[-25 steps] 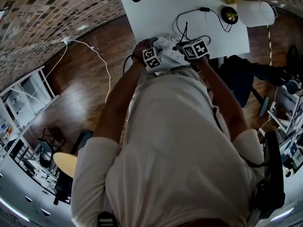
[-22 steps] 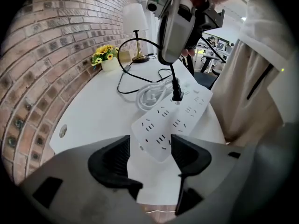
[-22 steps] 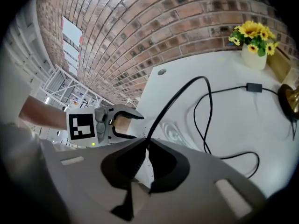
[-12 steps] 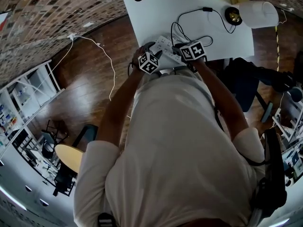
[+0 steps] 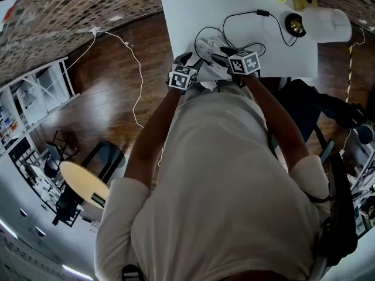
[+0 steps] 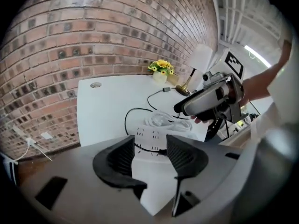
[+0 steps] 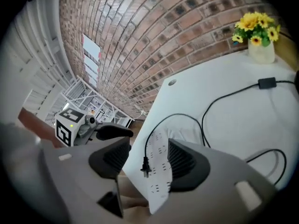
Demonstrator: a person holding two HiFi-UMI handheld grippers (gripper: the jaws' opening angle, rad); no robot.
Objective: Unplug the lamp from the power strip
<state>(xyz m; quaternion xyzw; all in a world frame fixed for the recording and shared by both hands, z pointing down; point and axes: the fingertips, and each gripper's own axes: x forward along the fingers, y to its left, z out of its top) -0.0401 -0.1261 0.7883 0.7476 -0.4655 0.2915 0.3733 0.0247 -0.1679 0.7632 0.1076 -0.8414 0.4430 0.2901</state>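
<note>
1. Head view: a white table [image 5: 187, 22] stands against a brick wall. The strip [image 5: 208, 45] lies near the table's front edge, between the left gripper [image 5: 194, 63] and the right gripper [image 5: 226, 54]. Only this view shows how far off the lamp [image 5: 321, 22] is, at the far right corner, well apart from the strip. It also shows the person from above. Count: two grippers, one strip, one lamp.

2. Left gripper view: the jaws stand apart and have just been closing, with nothing pressed between the pads. Beyond them the black plug [image 6: 160, 151] lies loose on the strip. This view alone shows a white coiled cable [image 6: 164, 120] behind the strip. The right gripper hangs above it. One vase of flowers [image 6: 161, 68] stands by the lamp.

3. Right gripper view: the jaws have just been opening and are wide apart. The plug sits between them untouched, out of its socket, resting on the strip. Its cord [image 7: 178, 115] loops away across the table. The left gripper's marker cube [image 7: 67, 124] shows at left.
</note>
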